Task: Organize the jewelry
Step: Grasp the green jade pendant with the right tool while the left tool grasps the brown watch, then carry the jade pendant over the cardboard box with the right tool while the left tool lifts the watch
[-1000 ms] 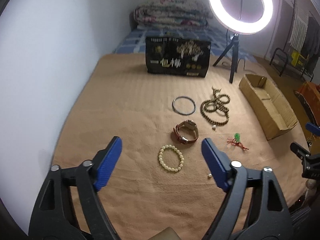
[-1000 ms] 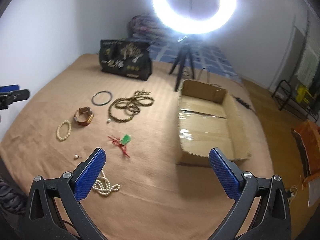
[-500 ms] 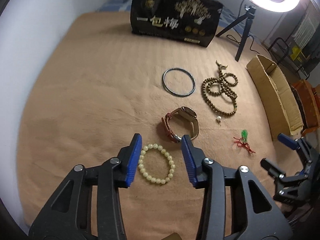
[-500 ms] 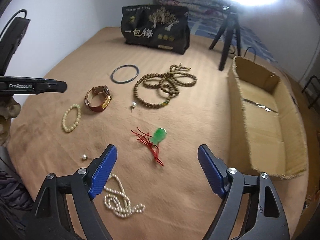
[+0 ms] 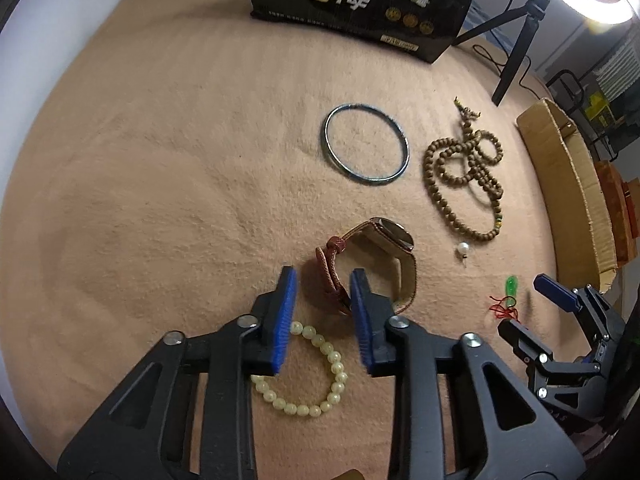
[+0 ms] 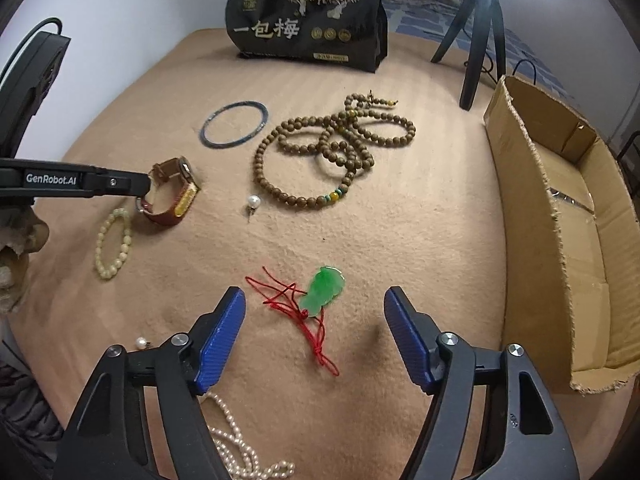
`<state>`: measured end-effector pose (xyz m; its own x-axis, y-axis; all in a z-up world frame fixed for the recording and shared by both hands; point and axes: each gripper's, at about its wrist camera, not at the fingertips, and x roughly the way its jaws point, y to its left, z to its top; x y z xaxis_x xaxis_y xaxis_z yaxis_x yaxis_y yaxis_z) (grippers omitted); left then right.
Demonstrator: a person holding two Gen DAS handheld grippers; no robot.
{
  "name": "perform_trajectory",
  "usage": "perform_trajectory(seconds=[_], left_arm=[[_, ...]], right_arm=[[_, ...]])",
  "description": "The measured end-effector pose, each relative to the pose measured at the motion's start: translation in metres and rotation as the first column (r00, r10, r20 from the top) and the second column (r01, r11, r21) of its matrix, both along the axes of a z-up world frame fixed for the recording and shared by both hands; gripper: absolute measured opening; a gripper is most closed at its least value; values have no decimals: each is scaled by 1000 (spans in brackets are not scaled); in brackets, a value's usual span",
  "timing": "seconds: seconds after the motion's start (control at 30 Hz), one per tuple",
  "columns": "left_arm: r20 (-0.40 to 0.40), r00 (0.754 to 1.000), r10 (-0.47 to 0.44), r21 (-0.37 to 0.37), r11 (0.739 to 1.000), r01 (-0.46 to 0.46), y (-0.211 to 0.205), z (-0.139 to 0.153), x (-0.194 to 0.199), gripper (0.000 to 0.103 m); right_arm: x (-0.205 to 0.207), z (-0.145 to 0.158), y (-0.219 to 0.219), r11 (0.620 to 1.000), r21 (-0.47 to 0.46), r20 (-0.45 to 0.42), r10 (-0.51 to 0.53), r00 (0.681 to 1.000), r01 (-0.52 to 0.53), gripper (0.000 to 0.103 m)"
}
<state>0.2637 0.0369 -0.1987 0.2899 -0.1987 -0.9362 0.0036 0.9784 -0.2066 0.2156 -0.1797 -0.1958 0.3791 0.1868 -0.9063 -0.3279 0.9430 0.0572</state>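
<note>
My left gripper [image 5: 323, 280] is partly open, its blue pads on either side of the brown strap of a watch [image 5: 372, 256], not clamped. The watch also shows in the right wrist view [image 6: 172, 196], with the left gripper's tip at it. A pale bead bracelet [image 5: 320, 380] lies under the left gripper. My right gripper [image 6: 314, 312] is wide open, low over a green jade pendant on red cord [image 6: 324, 292]. A dark bangle [image 5: 366, 142], a brown bead necklace [image 6: 332, 152] and a loose pearl [image 6: 253, 201] lie beyond.
An open cardboard box [image 6: 568, 216] lies at the right. A black printed bag [image 6: 308, 16] stands at the back, next to a ring-light tripod [image 6: 478, 24]. A pearl strand [image 6: 240, 452] and a small pearl [image 6: 141, 343] lie near the front edge.
My left gripper narrowed and moved forward from the bead bracelet to the watch strap. My right gripper lowered and advanced toward the green pendant.
</note>
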Motion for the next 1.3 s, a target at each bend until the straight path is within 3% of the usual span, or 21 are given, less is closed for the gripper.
perform_trajectory(seconds=[0.27,0.33,0.5,0.6,0.93,1.3], left_arm=[[-25,1000,-1,-19,1000,1,1,-9,6,19],[-30,1000,1,-31,1000,-2,2,-11,6,16],[-30,1000,2,-36,999,-3,0,-12,6,12],[-27,1000,2,-29,1000,-3,-4,-12,9,11],[2,1000,13,-19,1000,-13,0,-2,4,8],[66,998,24,-40,999,-21,0,25,-2,8]], right_arm=[[8,-12,4,999,-36,-24,-9,1000,8,63],[9,-12,6,999,-49,-22,-1,1000,0,56],[8,-9,4,1000,-24,-34,5,999,-6,23],[8,-8,5,1000,-12,-37,15,999,-15,14],[2,5,5,999,15,6,29,1000,-29,14],[-5,49,-1,998,41,109,36,993,-41,14]])
